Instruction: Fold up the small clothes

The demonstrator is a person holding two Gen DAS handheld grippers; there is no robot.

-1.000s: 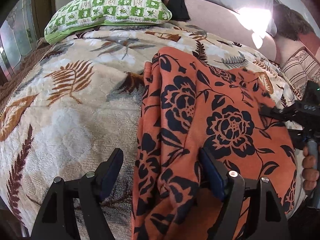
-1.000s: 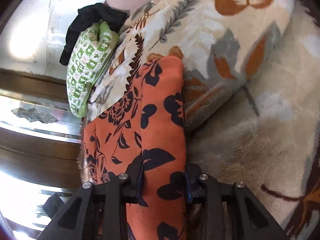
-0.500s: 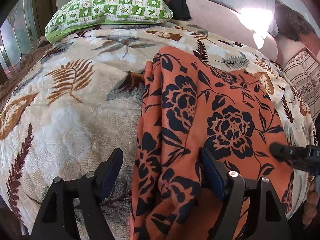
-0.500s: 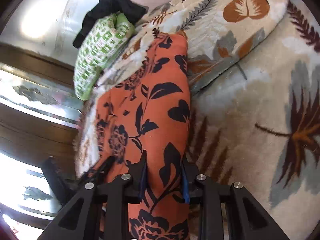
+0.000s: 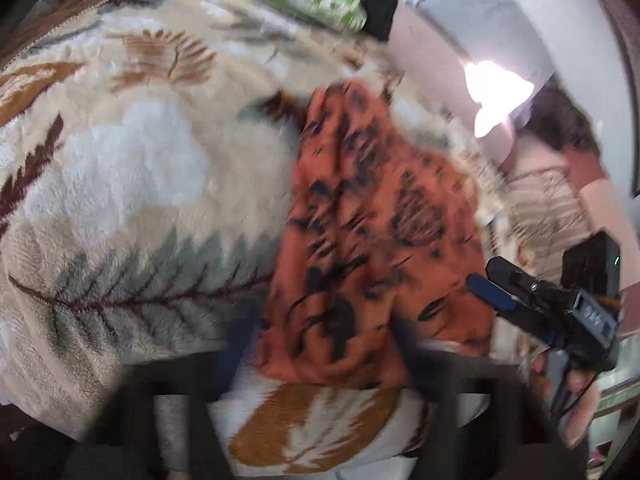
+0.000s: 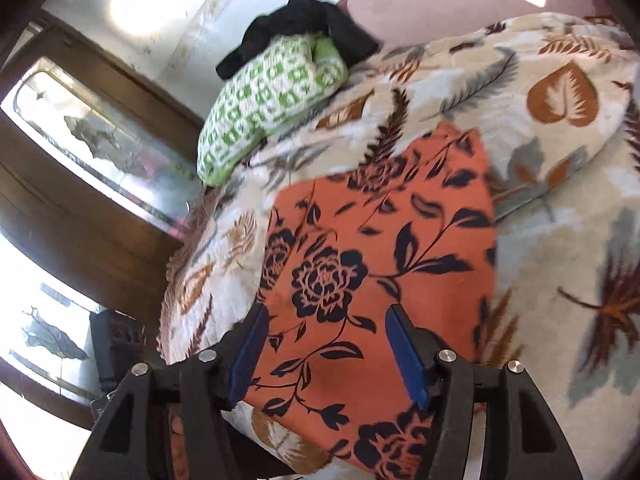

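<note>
- Cloth [image 6: 380,264], orange with black flowers, lies on leaf-print blanket [image 6: 560,240] on bed.
- Right gripper [image 6: 330,356]: jaws wide, over cloth's near edge, gripping nothing.
- Left gripper [image 5: 320,344]: blurred, jaws apart either side of cloth end.
- Green pillow [image 6: 272,96] far behind.

garment [image 6: 380,256] lies flat on the blanket [image 6: 560,184] covering the bed. pillow [image 6: 272,96] sits behind and left of it on the blanket, a dark cloth [image 6: 296,28] on top of the pillow. right gripper [image 6: 326,352] stands over the garment's near edge, fingers to either side. cabinet [image 6: 80,184] stands left of the bed.
</note>
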